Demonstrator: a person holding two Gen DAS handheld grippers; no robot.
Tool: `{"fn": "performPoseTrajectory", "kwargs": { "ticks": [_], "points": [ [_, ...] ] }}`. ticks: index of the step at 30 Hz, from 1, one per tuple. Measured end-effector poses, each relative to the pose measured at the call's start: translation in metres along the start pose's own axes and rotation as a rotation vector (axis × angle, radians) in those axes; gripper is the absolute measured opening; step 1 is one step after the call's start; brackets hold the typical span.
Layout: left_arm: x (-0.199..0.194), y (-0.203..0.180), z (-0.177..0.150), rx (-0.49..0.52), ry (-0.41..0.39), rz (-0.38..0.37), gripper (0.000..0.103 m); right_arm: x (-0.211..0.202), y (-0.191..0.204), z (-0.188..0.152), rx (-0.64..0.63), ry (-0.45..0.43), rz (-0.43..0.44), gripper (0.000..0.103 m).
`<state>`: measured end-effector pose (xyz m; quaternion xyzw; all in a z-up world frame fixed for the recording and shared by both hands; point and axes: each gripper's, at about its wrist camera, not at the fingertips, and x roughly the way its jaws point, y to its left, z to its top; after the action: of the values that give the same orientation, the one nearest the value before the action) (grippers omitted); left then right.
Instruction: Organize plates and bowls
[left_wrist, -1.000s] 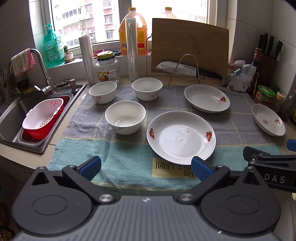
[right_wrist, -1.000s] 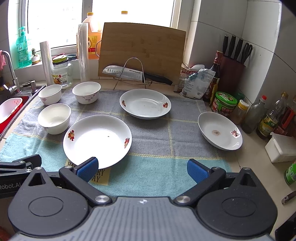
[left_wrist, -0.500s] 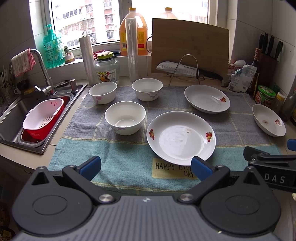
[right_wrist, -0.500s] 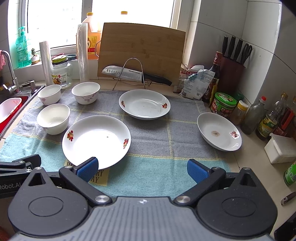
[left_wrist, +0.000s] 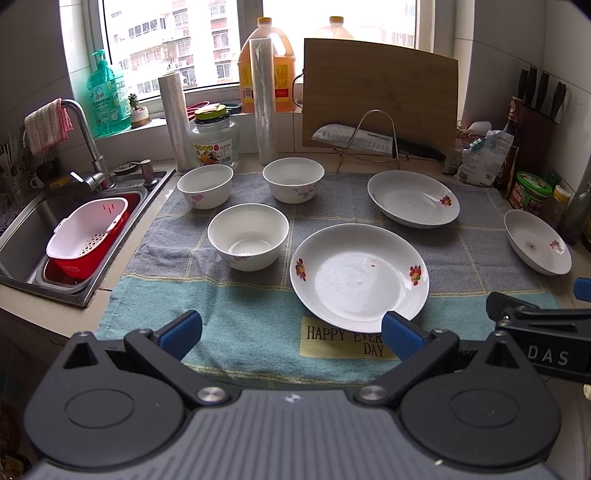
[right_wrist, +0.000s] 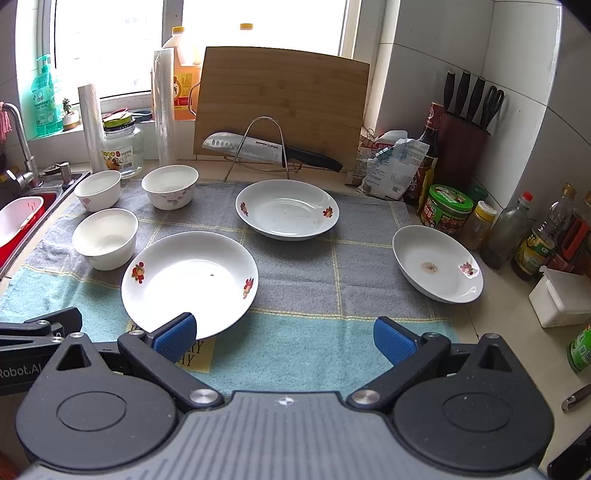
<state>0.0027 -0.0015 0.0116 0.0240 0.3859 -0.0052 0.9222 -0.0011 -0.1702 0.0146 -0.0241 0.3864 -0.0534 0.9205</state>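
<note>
Three white bowls stand on a towel: a near one (left_wrist: 248, 236) (right_wrist: 105, 243), a back-left one (left_wrist: 205, 185) (right_wrist: 98, 189) and a back-middle one (left_wrist: 293, 179) (right_wrist: 170, 185). Three white flowered plates lie to their right: a near one (left_wrist: 359, 276) (right_wrist: 189, 278), a far one (left_wrist: 413, 197) (right_wrist: 287, 208) and one on the counter at the right (left_wrist: 537, 246) (right_wrist: 437, 263). My left gripper (left_wrist: 291, 332) is open and empty, low over the towel's front. My right gripper (right_wrist: 284, 334) is open and empty beside it.
A sink (left_wrist: 33, 221) with a red and white colander (left_wrist: 86, 236) lies at the left. A cutting board (right_wrist: 280, 99), a knife on a wire rack (right_wrist: 266, 149), jars and bottles (right_wrist: 448, 208) and a white box (right_wrist: 561, 295) line the back and right.
Both grippers have crept slightly forward and to the right. Both stay open. The dishes have not moved.
</note>
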Motion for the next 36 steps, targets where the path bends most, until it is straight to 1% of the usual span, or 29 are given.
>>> {"fn": "performPoseTrajectory", "kwargs": {
  "ticks": [5, 11, 16, 21, 27, 29, 33, 36],
  "points": [
    [0.001, -0.003, 0.002, 0.009, -0.018, -0.006, 0.102, 0.001, -0.002, 0.000, 0.000, -0.021, 0.000, 0.103],
    [0.007, -0.007, 0.005, 0.027, -0.040, -0.034, 0.102, 0.002, -0.007, 0.000, -0.003, -0.055, 0.012, 0.103],
    [0.013, -0.013, 0.011, 0.077, -0.047, -0.041, 0.102, 0.008, -0.007, 0.002, -0.015, -0.054, -0.005, 0.103],
    [0.025, -0.014, 0.020, 0.111, -0.070, -0.102, 0.102, 0.013, -0.012, 0.007, -0.017, -0.093, 0.004, 0.103],
    [0.047, -0.009, 0.032, 0.121, -0.070, -0.227, 0.102, 0.026, -0.015, 0.010, -0.057, -0.147, -0.002, 0.103],
    [0.054, -0.011, 0.037, 0.144, -0.073, -0.234, 0.102, 0.032, -0.016, 0.011, -0.062, -0.153, -0.002, 0.103],
    [0.069, -0.019, 0.046, 0.230, -0.090, -0.216, 0.102, 0.047, -0.022, 0.014, -0.047, -0.145, 0.017, 0.103],
    [0.082, -0.020, 0.053, 0.253, -0.095, -0.268, 0.102, 0.060, -0.025, 0.015, -0.036, -0.122, 0.004, 0.103]
  ]
}}
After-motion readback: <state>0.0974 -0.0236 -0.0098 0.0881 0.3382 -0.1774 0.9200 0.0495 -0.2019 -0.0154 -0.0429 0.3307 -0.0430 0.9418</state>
